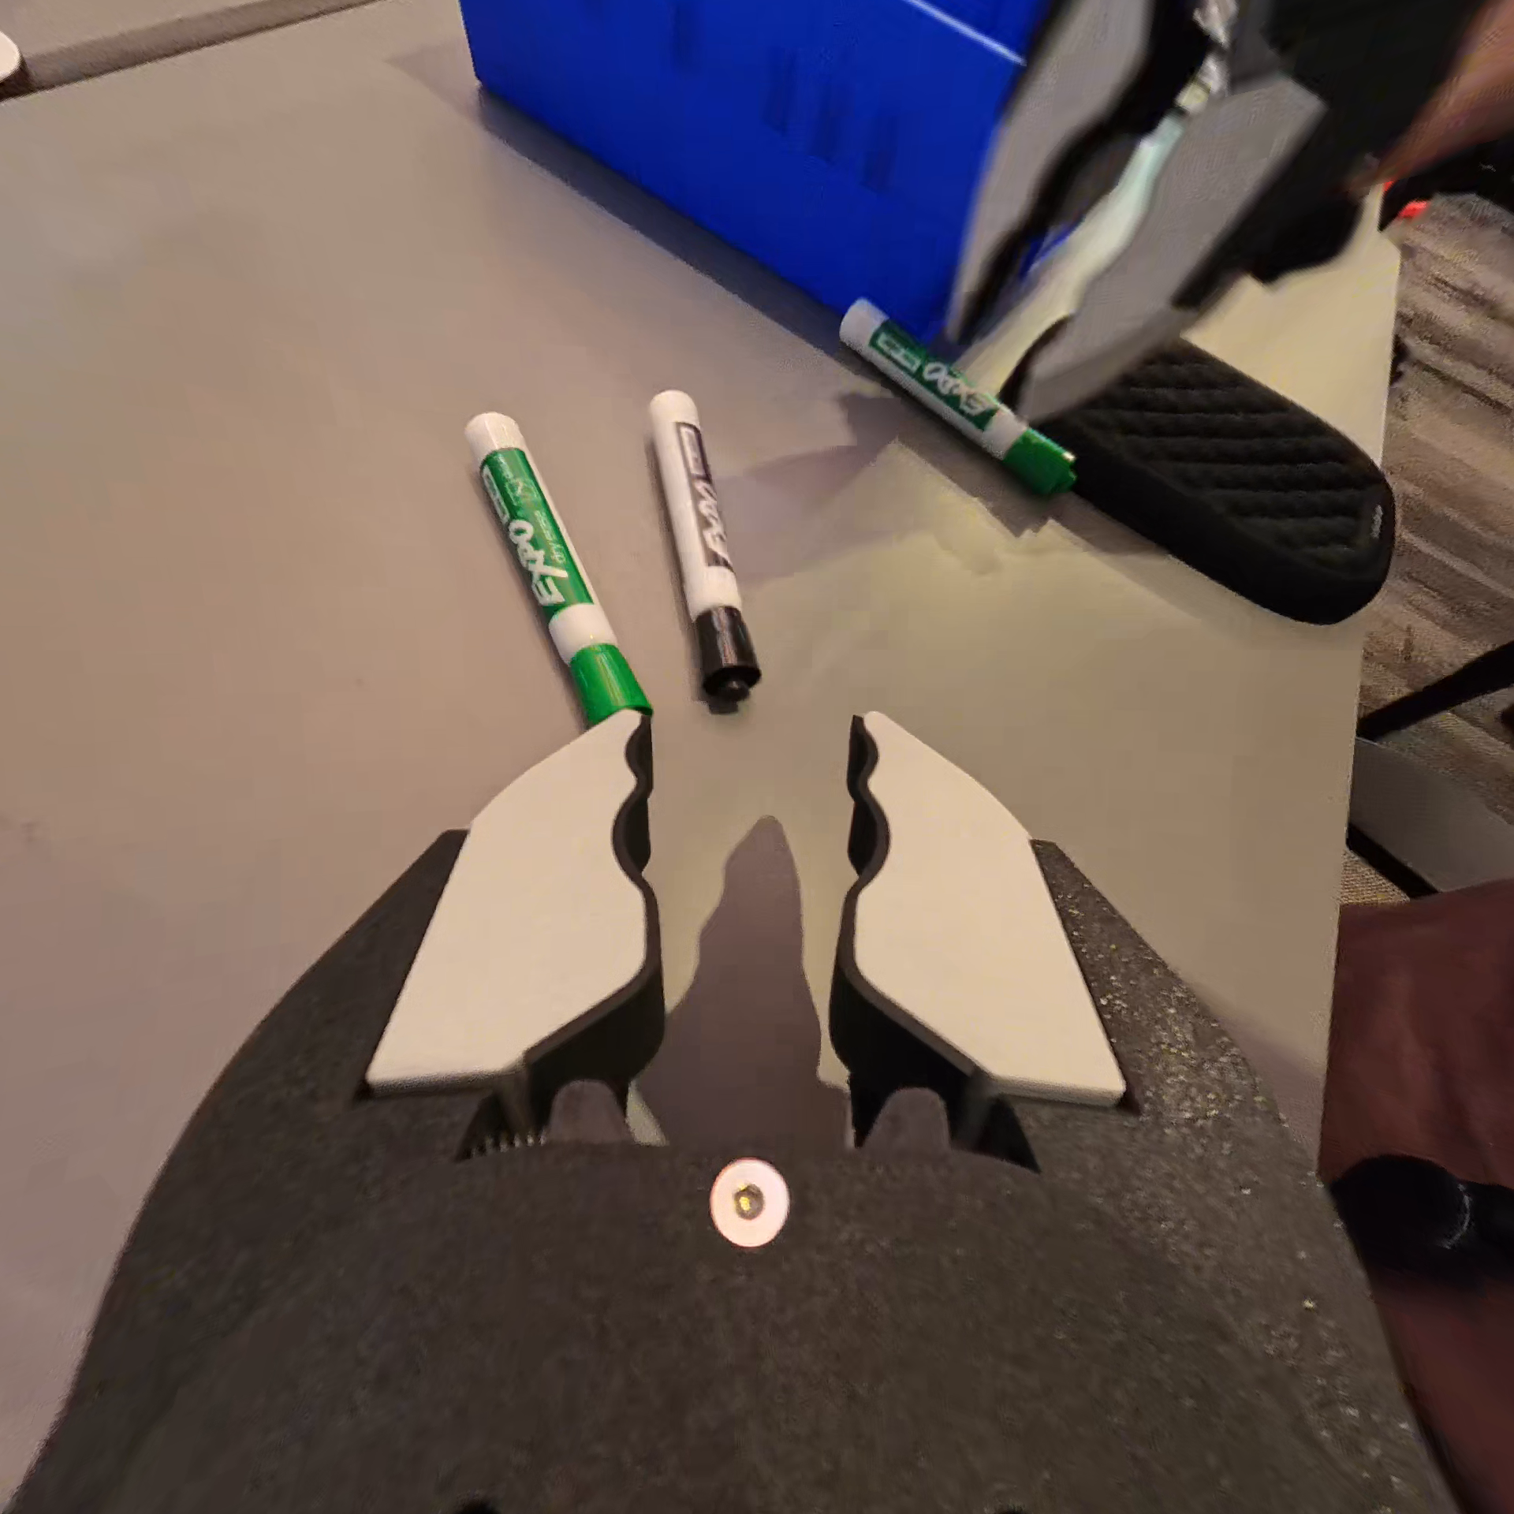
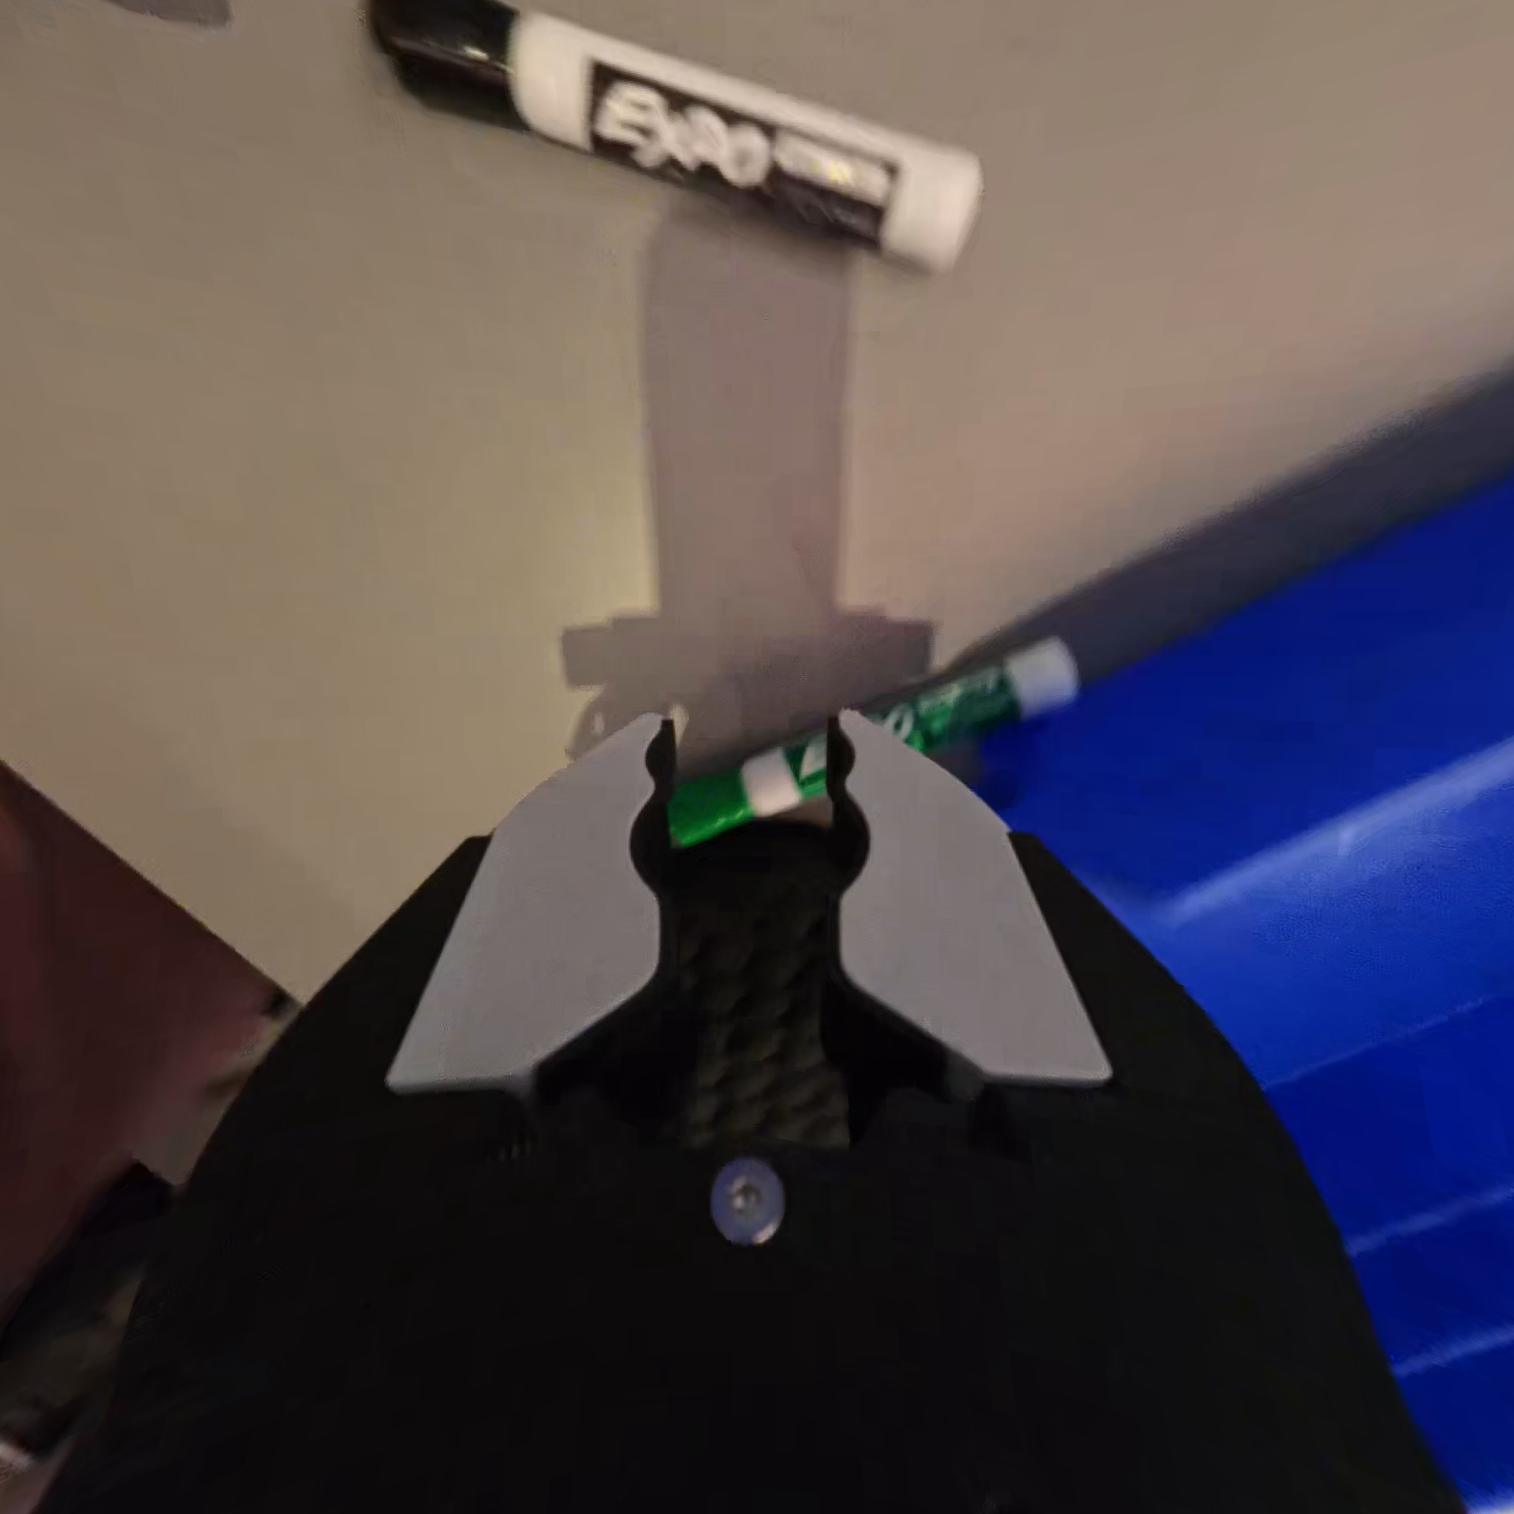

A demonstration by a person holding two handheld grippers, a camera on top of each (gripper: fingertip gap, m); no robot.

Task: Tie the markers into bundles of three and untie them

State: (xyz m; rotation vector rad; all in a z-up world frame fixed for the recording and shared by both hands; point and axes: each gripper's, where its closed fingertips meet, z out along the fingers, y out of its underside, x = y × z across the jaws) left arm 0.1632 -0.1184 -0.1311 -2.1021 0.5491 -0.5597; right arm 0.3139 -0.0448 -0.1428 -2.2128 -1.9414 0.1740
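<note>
Left wrist view: left hand-held gripper [image 1: 750, 725] spread and empty above the counter [image 1: 246, 491], just near a green marker [image 1: 550, 565] and a black marker [image 1: 706, 545] lying side by side. Right hand-held gripper [image 2: 751, 733] spread over another green marker [image 2: 868, 750], resting between a blue bin [image 2: 1270, 942] and a black case [image 1: 1229, 483]. Risk: closing off-centre, rolling that marker against the bin.
</note>
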